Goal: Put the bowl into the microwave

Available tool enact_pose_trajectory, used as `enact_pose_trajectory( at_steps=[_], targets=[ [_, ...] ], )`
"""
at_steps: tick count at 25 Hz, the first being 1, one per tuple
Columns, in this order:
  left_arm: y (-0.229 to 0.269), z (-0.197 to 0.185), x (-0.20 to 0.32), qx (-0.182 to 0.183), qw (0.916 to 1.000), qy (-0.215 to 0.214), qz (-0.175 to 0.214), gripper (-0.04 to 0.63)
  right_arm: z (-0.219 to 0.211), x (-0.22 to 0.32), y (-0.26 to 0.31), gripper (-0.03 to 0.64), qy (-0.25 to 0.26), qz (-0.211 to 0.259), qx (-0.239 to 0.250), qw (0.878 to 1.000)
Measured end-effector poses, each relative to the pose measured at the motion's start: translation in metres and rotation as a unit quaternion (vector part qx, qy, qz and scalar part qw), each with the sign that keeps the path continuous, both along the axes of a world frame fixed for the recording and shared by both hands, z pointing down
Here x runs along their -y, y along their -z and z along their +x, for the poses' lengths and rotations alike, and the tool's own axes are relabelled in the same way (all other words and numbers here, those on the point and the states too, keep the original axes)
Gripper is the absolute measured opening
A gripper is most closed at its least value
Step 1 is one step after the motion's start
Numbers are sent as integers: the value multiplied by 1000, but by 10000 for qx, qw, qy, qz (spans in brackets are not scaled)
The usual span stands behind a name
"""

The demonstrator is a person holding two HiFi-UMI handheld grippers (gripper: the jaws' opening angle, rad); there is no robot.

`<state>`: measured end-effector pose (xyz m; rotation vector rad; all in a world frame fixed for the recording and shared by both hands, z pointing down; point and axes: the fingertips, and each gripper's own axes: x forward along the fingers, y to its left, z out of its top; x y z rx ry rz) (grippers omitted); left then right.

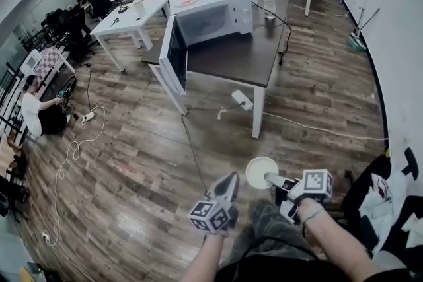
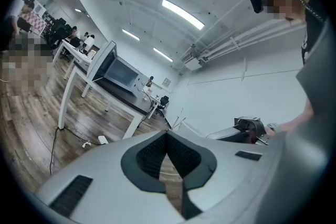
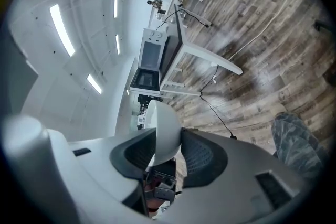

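Transport step: right tongs [image 1: 269,177] pinching white bowl [image 1: 260,171] by rim, above floor, well apart from microwave [image 1: 211,20] on table [image 1: 241,63]; left tongs [image 1: 227,183] pressed together, empty; microwave door [image 1: 174,53] open; next likely: approach, raise bowl level into cavity.

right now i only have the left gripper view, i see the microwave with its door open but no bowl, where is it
Observer: The white bowl is in the right gripper, out over the floor and well short of the microwave.
Operator: how's the grip
Observer: The pads pinch the bowl's wall at the rim, one inside and one outside.
Operator: is it tipped over
Observer: No. In the head view its open mouth faces up, roughly level, and the left gripper is beside it without touching it.
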<state>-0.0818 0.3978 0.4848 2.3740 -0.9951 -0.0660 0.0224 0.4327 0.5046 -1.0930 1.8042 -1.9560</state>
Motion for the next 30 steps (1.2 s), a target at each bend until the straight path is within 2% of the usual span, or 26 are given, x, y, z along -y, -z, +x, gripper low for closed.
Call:
enact_pose_trajectory(
  at_steps=[9,16,30],
  targets=[
    [0,9,87,-34,9992,391,-63,0,15,88,0,146,222,-35,-14,9997],
    [9,31,146,-62,9986,528,-11,0,29,148,10,146,351,30,205,9992],
    [0,66,200,-35,9975,702,-12,0,63,204,1,146,575,29,147,9982]
  ],
)
